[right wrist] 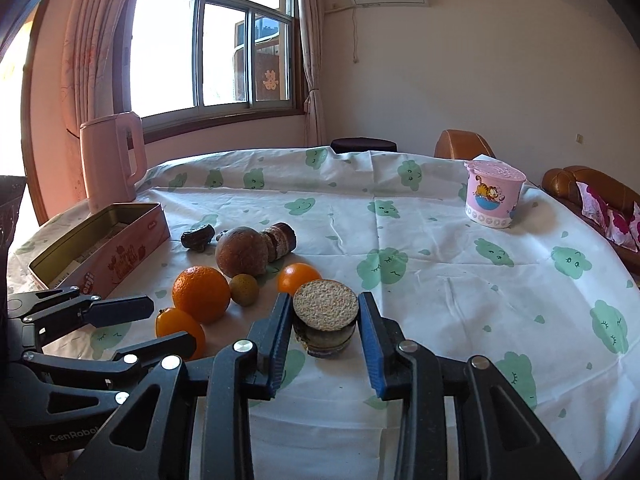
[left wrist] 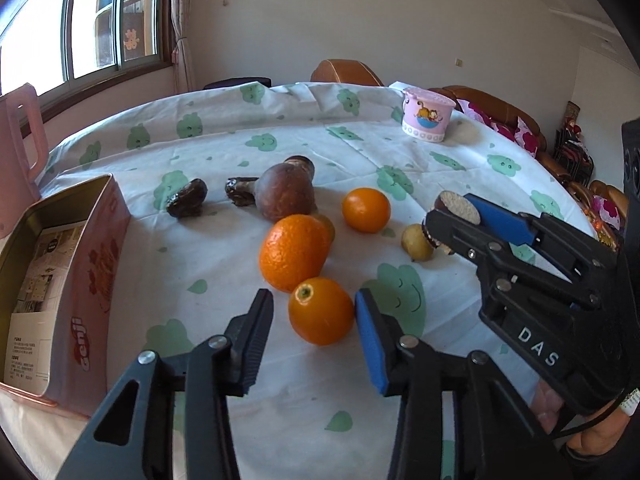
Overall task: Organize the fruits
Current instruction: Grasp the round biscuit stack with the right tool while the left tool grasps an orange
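Left wrist only: yellow fruit [left wrist: 416, 242]

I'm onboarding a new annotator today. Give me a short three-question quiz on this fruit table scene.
1. How many oranges lie on the tablecloth?
2. True or false: the pink tin has its lid on.
3. What is the right gripper shut on? A) an orange B) the cut brown piece C) the pink cup

Key: 1) three; 2) false, it stands open; 3) B
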### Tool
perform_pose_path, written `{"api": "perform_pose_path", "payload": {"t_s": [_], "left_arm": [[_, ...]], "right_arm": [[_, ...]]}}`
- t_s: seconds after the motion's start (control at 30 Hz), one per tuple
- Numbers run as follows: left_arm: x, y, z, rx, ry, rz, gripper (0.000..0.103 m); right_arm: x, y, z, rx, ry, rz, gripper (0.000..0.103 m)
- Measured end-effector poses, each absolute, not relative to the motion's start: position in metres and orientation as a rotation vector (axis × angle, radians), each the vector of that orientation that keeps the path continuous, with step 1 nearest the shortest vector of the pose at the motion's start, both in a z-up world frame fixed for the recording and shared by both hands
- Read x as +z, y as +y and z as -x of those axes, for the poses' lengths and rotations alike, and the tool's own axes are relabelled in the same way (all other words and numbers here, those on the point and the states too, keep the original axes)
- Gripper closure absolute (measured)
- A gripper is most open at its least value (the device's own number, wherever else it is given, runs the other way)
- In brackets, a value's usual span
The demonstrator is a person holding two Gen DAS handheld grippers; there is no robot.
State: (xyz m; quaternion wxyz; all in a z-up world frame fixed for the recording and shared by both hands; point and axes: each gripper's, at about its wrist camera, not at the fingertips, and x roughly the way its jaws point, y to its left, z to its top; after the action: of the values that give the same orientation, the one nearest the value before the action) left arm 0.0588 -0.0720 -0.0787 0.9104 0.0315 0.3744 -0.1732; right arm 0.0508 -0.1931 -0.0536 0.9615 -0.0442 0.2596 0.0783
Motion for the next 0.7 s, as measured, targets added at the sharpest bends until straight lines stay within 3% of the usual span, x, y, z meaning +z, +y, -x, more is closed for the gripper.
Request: {"api": "perform_pose_path", "payload": {"t_s": [0.03, 0.7], "left_arm": [[-0.079, -0.073, -0.058, -0.365, 0.768, -0.069, 0.069], [-0.067, -0.052, -0.040, -0.281, 0.598, -0.011, 0.070]], "right_arm": [[-0.054, -0.191, -0.051, 0.162, 0.526, 0.102, 0.068], [-0.053, -0.184, -0.037, 0.242, 0.447, 0.156, 0.068]]}}
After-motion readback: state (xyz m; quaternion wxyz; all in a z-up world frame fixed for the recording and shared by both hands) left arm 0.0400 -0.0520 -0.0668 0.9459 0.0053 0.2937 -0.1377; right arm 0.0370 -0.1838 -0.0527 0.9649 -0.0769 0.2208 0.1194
